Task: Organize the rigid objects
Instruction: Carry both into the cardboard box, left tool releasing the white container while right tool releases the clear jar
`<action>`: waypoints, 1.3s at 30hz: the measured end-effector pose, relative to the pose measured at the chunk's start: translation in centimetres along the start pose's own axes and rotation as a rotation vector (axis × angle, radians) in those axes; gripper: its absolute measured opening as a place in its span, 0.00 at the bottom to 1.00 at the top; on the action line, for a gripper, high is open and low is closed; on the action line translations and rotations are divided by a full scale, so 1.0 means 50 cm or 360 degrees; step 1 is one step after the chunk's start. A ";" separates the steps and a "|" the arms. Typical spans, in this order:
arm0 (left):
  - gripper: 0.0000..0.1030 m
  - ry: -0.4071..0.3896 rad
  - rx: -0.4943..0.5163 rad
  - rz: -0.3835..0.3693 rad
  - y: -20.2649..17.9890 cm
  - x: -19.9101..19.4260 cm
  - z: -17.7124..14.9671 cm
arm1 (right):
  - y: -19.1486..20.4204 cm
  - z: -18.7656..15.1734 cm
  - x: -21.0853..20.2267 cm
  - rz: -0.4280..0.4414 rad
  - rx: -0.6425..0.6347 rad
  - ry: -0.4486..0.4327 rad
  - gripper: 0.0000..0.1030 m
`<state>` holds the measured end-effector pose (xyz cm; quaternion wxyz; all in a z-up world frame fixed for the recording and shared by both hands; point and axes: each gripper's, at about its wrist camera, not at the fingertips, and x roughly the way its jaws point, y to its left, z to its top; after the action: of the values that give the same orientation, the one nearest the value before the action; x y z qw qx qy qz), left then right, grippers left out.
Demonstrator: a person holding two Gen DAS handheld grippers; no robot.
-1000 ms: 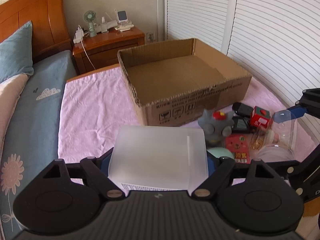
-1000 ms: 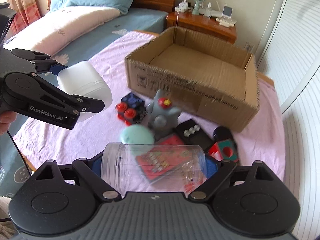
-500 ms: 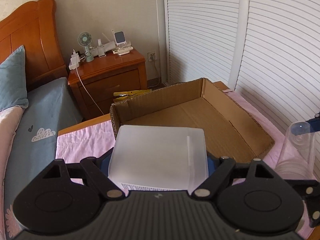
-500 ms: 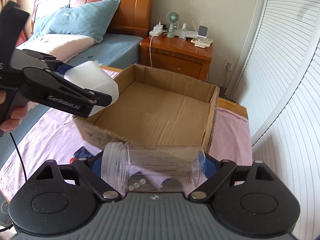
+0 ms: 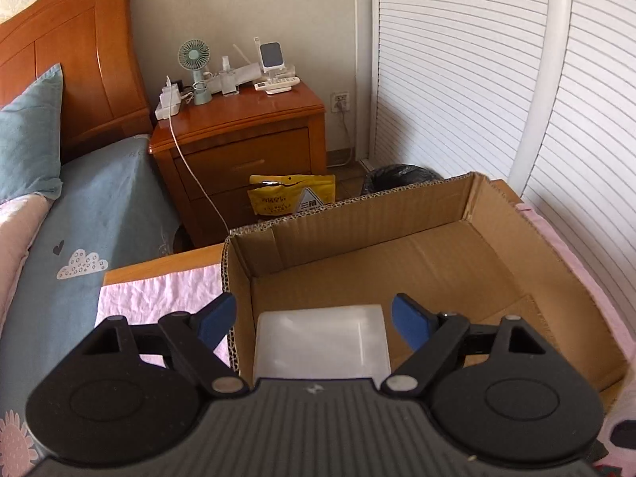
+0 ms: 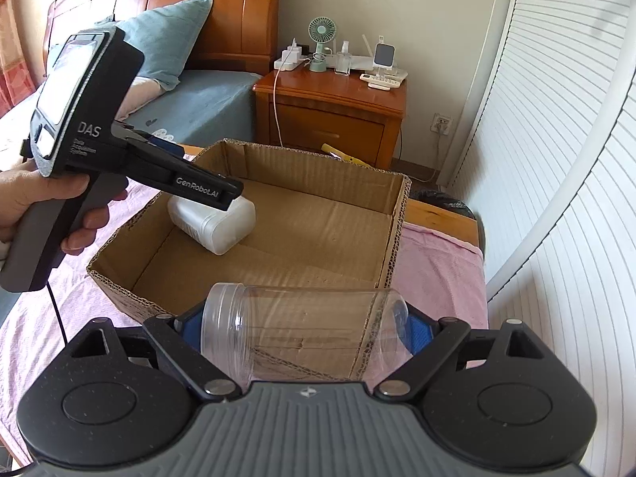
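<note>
On my left, the left gripper [image 5: 314, 320] hangs over the near left corner of the box [image 5: 437, 254], its blue-tipped fingers [image 5: 409, 320] spread wide and touching nothing. Between and below them lies the white tub [image 5: 322, 342], a frosted, squarish plastic container with rounded edges and a faint raised seam down one side; it lies on the cardboard floor just inside the box's left wall. From my right camera the same tub [image 6: 214, 224] shows as a milky white jar lying tilted on its side with a printed label on its underside, partly hidden by the left gripper [image 6: 222, 194], which a bare hand [image 6: 43, 206] holds by its dark handle. The box [image 6: 278, 246] is plain brown corrugated cardboard, open at the top, sitting on a pink sheet [image 6: 441, 262]. Nearer to me, the right gripper [image 6: 302, 330] is clamped on a clear jar [image 6: 302, 338], a see-through plastic cylinder held sideways with its threaded, lidless mouth to the left and its rounded base to the right. It hovers above the box's near edge.
</note>
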<state>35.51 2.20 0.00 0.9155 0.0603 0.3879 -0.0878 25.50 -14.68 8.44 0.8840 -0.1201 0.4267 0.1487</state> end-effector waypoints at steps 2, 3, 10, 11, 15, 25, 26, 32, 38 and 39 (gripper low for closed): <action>0.90 0.0010 -0.0005 -0.0034 0.004 -0.023 -0.006 | 0.000 0.004 0.004 -0.0008 -0.0007 0.0003 0.91; 0.90 0.0004 0.0004 -0.0039 0.005 -0.038 -0.010 | -0.002 0.010 0.008 -0.0008 -0.0005 0.0004 0.91; 0.95 -0.0058 0.0075 -0.0002 0.010 -0.143 -0.066 | -0.010 0.046 0.036 0.0022 0.0017 0.0008 0.91; 0.96 -0.0065 0.0067 0.0004 0.014 -0.154 -0.079 | -0.013 0.054 0.044 0.0033 0.0020 0.0006 0.91; 0.96 -0.0056 0.0019 0.0036 0.026 -0.192 -0.129 | -0.022 0.090 0.081 0.0065 0.0048 0.0016 0.91; 0.96 0.0055 0.0074 0.0051 0.019 -0.231 -0.205 | -0.017 0.169 0.172 0.0061 0.0064 0.0002 1.00; 0.96 0.0054 0.0059 0.0048 0.021 -0.235 -0.207 | -0.016 0.170 0.172 0.0052 0.0063 0.0007 1.00; 0.96 0.0041 0.0027 0.0051 0.015 -0.253 -0.217 | -0.010 0.147 0.134 0.0045 0.0069 0.0003 1.00; 0.96 0.0012 0.0022 0.0059 0.007 -0.289 -0.221 | -0.004 0.100 0.072 0.0036 0.0079 -0.0021 1.00; 0.96 0.0015 0.0024 0.0072 0.006 -0.296 -0.221 | -0.002 0.092 0.062 0.0036 0.0077 -0.0027 1.00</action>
<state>17.75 6.15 3.04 0.9150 0.0763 0.3900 -0.0698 30.66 -12.75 8.78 0.8885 -0.0926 0.4239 0.1494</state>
